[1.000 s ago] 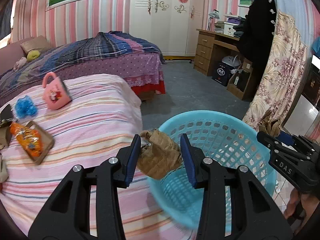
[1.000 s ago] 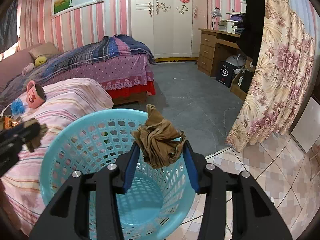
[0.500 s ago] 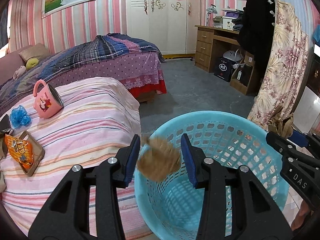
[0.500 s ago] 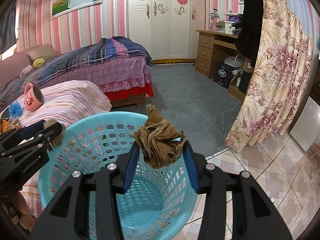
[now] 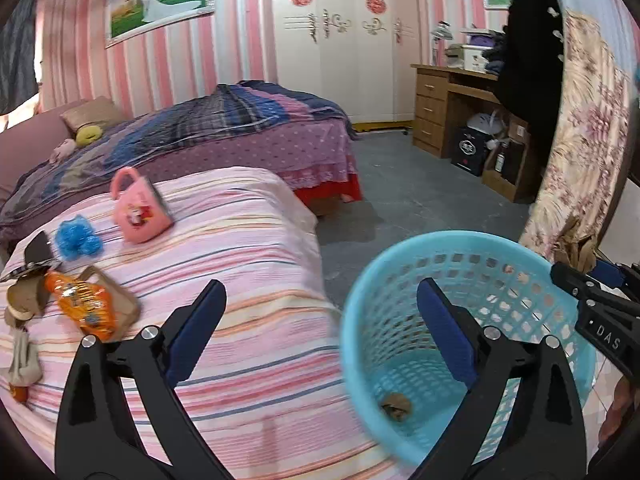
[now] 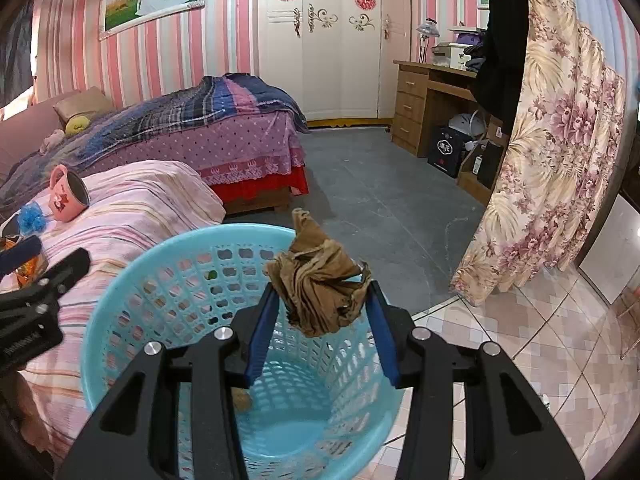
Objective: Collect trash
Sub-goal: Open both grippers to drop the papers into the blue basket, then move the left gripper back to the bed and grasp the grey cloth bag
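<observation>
A light blue plastic basket stands on the floor beside the striped bed; it also shows in the right wrist view. My left gripper is open and empty, over the bed edge and the basket's left rim. A brown paper wad lies on the basket's bottom, also in the right wrist view. My right gripper is shut on a crumpled brown paper wad above the basket's far rim. An orange snack wrapper and brown scraps lie on the bed.
A pink mug, a blue scrunchie and a dark phone lie on the pink striped bed. A floral curtain hangs on the right. A wooden desk stands at the back. A second bed is behind.
My left gripper has opened and its brown paper wad has dropped to the bottom of the basket. The right gripper still holds its wad above the basket.
</observation>
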`<state>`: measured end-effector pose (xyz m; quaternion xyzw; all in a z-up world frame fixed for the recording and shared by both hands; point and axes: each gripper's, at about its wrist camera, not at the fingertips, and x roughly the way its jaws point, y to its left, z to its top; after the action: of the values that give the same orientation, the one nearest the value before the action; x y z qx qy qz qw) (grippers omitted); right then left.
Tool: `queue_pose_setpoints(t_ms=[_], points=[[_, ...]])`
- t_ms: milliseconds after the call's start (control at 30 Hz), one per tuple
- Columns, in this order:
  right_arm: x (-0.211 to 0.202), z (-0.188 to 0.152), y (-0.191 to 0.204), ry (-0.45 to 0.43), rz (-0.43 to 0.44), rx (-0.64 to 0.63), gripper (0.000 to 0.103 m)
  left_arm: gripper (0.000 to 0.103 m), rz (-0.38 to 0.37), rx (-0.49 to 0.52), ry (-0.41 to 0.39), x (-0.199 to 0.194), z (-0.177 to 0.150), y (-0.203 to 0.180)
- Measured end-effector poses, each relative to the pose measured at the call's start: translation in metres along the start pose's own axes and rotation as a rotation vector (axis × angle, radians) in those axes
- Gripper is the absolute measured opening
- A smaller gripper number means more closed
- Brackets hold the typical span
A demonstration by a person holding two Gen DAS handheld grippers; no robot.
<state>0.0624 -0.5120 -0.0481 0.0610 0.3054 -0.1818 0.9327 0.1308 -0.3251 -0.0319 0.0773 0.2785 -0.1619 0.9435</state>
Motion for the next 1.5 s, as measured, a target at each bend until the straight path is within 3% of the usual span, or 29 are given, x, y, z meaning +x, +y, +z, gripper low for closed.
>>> queue_pose_setpoints(t_ms=[100, 167, 367, 633, 1033, 1233, 1500], points=[[-0.001, 0.001, 0.007, -0.009, -0.003, -0.005, 0.051, 0.096, 0.03, -0.028, 0.0, -0.008, 0.0, 0.021], [-0.005, 0.002, 0.01, -0.03, -0.012, -0.001, 0.075, 0.096, 0.038, -0.047, -0.003, -0.014, -0.001, 0.034], [-0.011, 0.005, 0.025, -0.049, -0.011, -0.016, 0.091, 0.097, 0.083, -0.064, -0.025, -0.034, -0.003, 0.065], [-0.023, 0.008, 0.059, -0.075, -0.016, -0.045, 0.094, 0.098, 0.149, -0.088, -0.048, -0.07, -0.011, 0.119], [-0.033, 0.012, 0.143, -0.078, 0.097, -0.056, 0.094, 0.098, 0.288, -0.132, -0.037, -0.108, -0.036, 0.225], [-0.032, 0.008, 0.186, -0.067, 0.128, -0.108, 0.094, 0.098, 0.354, -0.174, 0.004, -0.104, -0.059, 0.282], [-0.026, -0.001, 0.224, -0.029, 0.143, -0.163, 0.094, 0.098, 0.324, -0.257, 0.116, -0.074, -0.086, 0.33]])
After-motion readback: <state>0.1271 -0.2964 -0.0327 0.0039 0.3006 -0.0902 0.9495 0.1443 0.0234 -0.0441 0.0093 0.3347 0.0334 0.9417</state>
